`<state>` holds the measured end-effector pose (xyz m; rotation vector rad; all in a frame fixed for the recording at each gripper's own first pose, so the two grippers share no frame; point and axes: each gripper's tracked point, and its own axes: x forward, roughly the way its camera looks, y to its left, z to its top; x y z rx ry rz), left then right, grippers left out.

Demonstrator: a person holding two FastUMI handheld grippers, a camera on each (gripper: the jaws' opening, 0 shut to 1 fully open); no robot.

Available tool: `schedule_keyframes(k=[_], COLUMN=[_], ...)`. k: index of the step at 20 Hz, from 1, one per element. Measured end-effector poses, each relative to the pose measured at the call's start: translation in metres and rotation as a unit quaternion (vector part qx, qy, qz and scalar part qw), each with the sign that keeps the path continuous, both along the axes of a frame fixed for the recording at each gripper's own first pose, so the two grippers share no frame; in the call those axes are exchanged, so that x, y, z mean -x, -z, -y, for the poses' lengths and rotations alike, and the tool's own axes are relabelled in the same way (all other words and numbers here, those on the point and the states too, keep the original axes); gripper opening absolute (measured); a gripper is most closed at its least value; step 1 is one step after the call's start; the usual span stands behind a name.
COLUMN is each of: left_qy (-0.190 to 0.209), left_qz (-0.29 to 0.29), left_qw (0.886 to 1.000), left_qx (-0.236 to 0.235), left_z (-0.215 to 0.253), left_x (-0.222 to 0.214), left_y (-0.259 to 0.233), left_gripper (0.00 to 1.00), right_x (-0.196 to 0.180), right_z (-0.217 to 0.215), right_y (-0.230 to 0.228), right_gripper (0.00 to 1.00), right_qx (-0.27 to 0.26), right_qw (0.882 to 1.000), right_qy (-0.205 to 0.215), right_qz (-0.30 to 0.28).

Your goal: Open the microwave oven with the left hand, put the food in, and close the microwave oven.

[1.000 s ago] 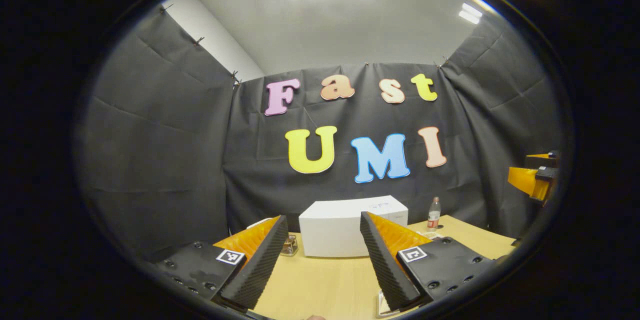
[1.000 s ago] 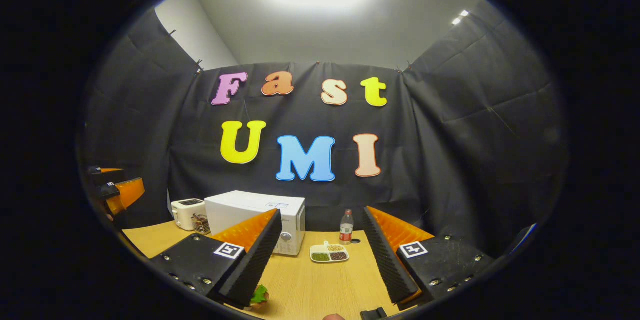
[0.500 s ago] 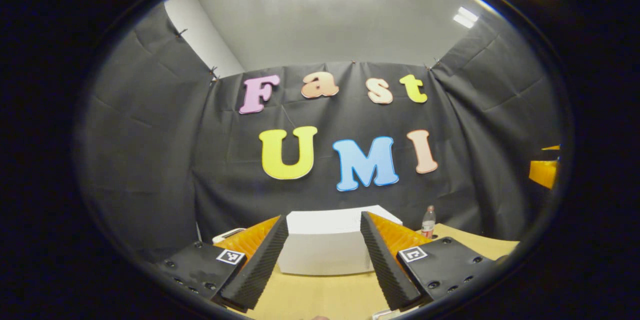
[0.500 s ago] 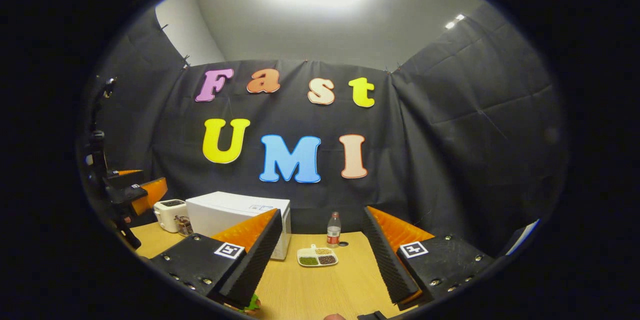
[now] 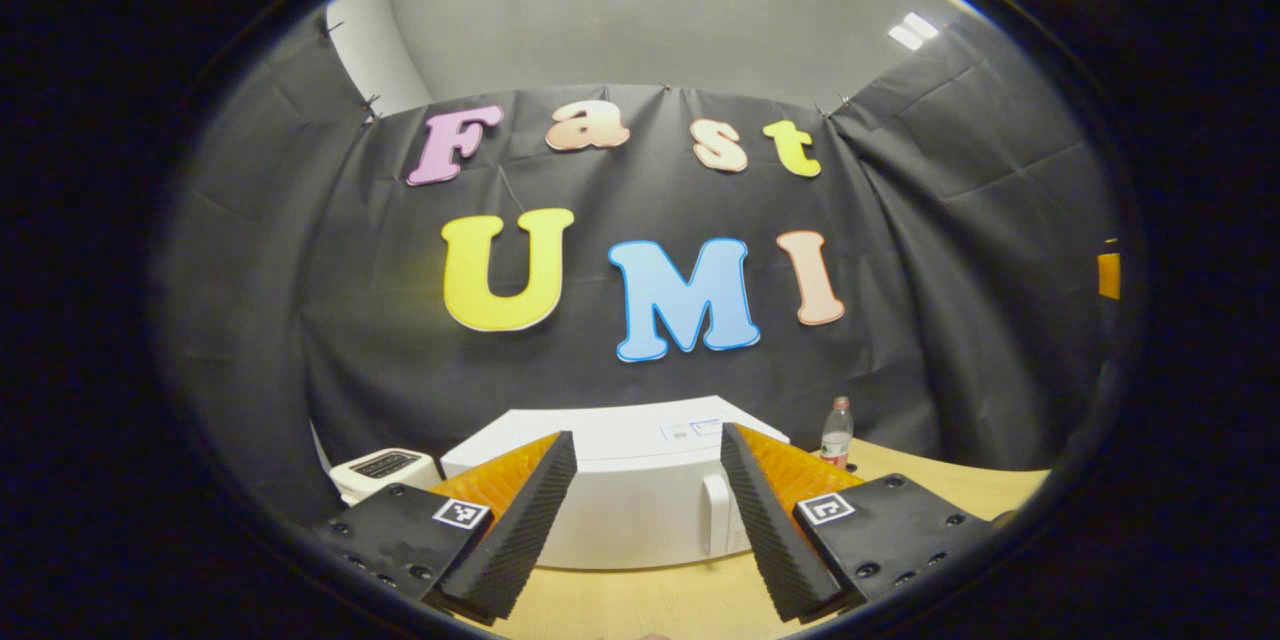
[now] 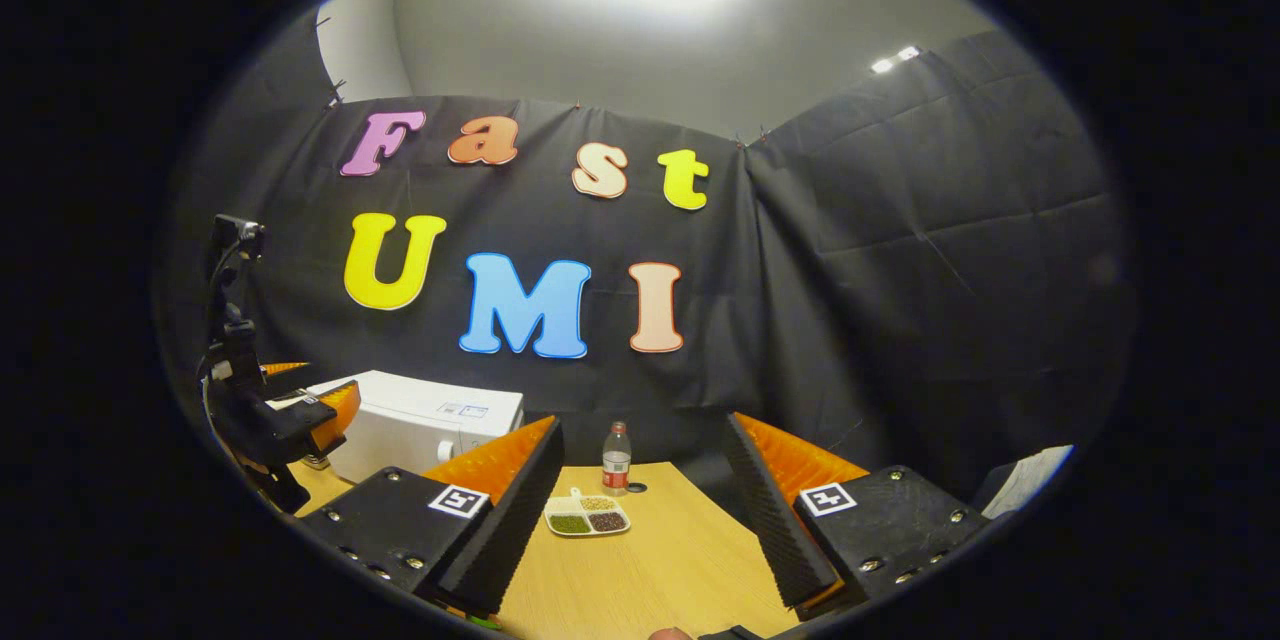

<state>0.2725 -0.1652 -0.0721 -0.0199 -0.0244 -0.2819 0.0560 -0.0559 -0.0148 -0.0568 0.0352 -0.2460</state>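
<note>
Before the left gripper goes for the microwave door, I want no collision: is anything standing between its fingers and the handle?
Nothing visible does. In the left gripper view the left gripper is open, with the microwave oven straight ahead and its door handle just inside the right-hand finger. The toaster and bottle stand off to the sides.

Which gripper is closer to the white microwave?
The left. The left gripper is open right in front of the microwave, its handle between the fingers. The right gripper hangs over the table, off to the microwave's right.
</note>
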Motion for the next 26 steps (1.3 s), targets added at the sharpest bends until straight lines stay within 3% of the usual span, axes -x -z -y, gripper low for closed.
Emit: schedule_keyframes(k=[9, 12, 20, 22, 23, 25, 26], left_qy=[0.053, 0.063, 0.087, 0.093, 0.092, 0.089, 0.08], left_qz=[-0.058, -0.082, -0.135, -0.143, -0.146, -0.149, -0.148], left_qw=[0.997, 0.994, 0.985, 0.983, 0.983, 0.983, 0.983], left_qx=[-0.018, -0.024, -0.06, -0.064, -0.064, -0.065, -0.069], left_z=[0.057, 0.074, 0.111, 0.12, 0.122, 0.125, 0.122], left_x=[-0.071, -0.083, -0.11, -0.113, -0.114, -0.114, -0.117], left_y=[0.087, 0.12, 0.177, 0.188, 0.191, 0.197, 0.197], left_gripper=[0.94, 0.99, 0.96, 0.83, 0.64, 0.67, 0.43], right_x=[0.006, 0.013, 0.032, 0.038, 0.041, 0.043, 0.044], right_z=[0.014, 0.019, 0.036, 0.04, 0.042, 0.045, 0.045], right_y=[0.017, 0.021, 0.022, 0.022, 0.023, 0.025, 0.026], right_gripper=[0.97, 0.97, 0.97, 0.97, 0.97, 0.97, 0.97], right_qx=[0.023, 0.033, 0.05, 0.055, 0.057, 0.057, 0.055], right_qw=[0.996, 0.994, 0.988, 0.986, 0.985, 0.984, 0.984], right_qy=[0.071, 0.087, 0.13, 0.139, 0.142, 0.147, 0.148], right_qz=[-0.038, -0.052, -0.073, -0.079, -0.082, -0.086, -0.088])
